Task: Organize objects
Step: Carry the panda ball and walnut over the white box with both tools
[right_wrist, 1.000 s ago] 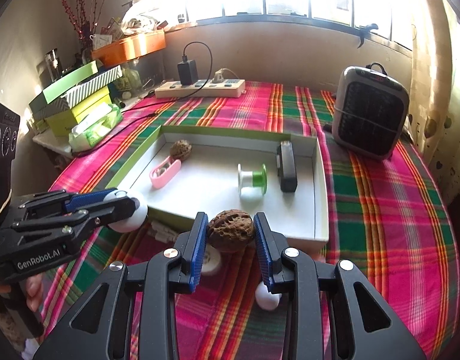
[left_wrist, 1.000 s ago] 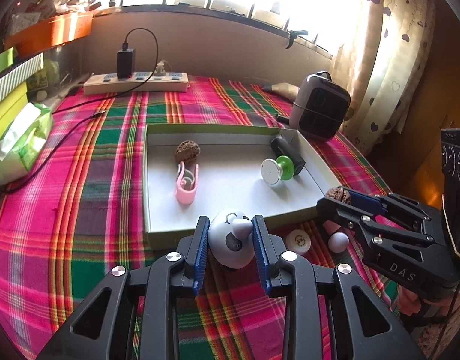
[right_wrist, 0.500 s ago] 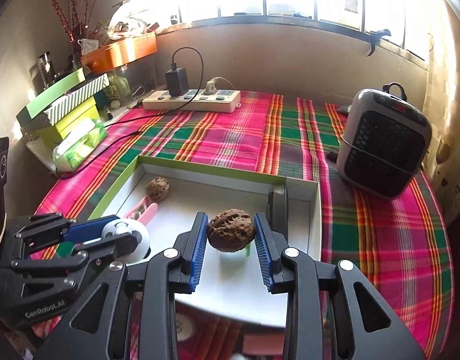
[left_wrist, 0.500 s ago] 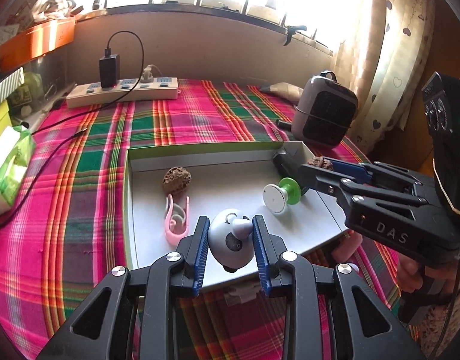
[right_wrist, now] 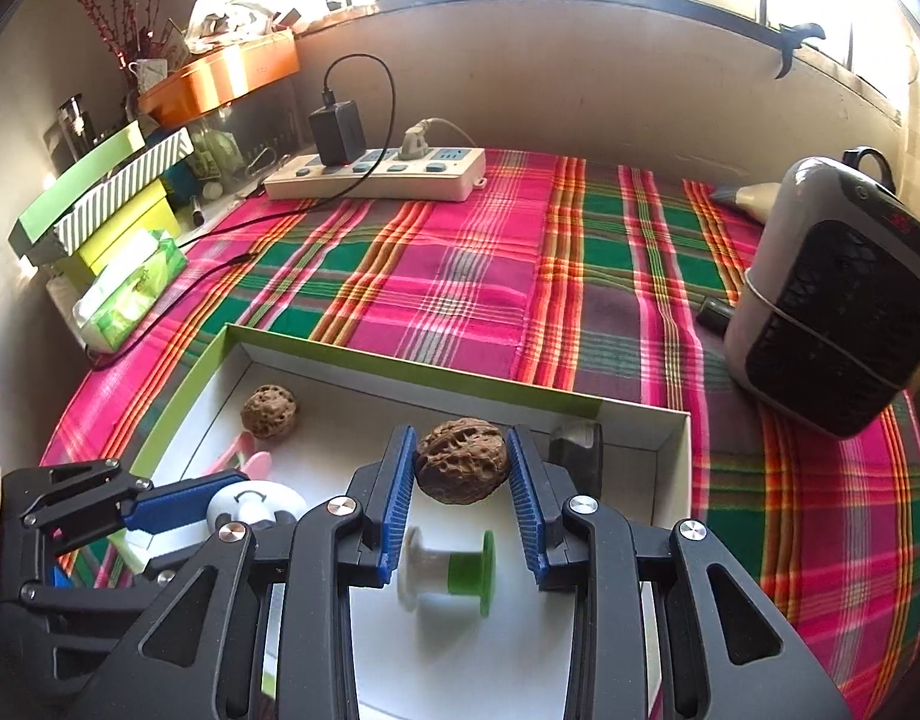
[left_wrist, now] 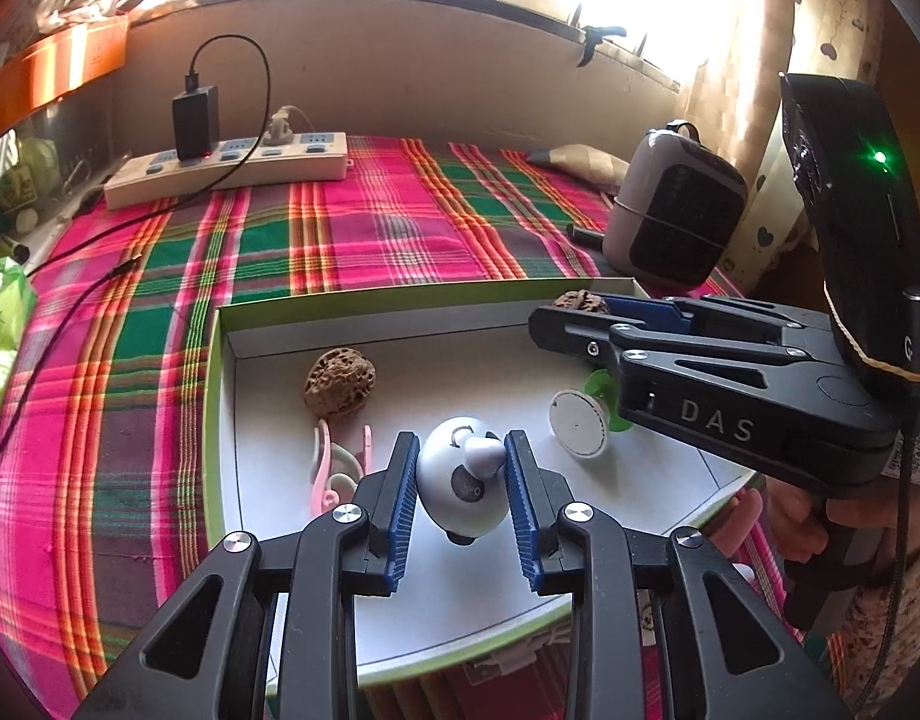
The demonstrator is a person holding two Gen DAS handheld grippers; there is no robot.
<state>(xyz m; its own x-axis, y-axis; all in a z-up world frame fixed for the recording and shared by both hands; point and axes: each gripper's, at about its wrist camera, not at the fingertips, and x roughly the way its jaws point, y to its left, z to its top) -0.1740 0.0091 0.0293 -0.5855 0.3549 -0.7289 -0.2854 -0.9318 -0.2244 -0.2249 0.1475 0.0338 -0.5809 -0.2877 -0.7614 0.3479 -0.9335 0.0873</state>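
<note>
sunlit window sill behind, worktop covered in a pink-green plaid cloth [right_wrist: 460,300], power strip [right_wrist: 376,174] at the back, small heater [right_wrist: 838,312] on the right side. a shallow white tray with green rim [left_wrist: 220,420] sits in the middle. left claw [left_wrist: 463,474] is clenched on a round white toy with a grey spot [left_wrist: 460,480], held above the tray floor near the front. right claw [right_wrist: 460,480] is clenched on a walnut [right_wrist: 463,459], hanging over the tray interior above a white-and-green spool [right_wrist: 448,570]. already lying in the tray: a second walnut [left_wrist: 339,383], a pink clip [left_wrist: 334,468] just beside it, and a black block [right_wrist: 574,450] by the far right wall. risks, as a judgement: both items are round and hard, so letting go from height could make them bounce or roll, the walnut knocking into the spool right under it, or the toy rolling onto the pink clip. the toy is pinched only at its sides and looks like it could twist out early. the two claws are close together over the same tray, so a careless lowering could clash them. tray walls are low, so a fast roll could clear the rim.
</note>
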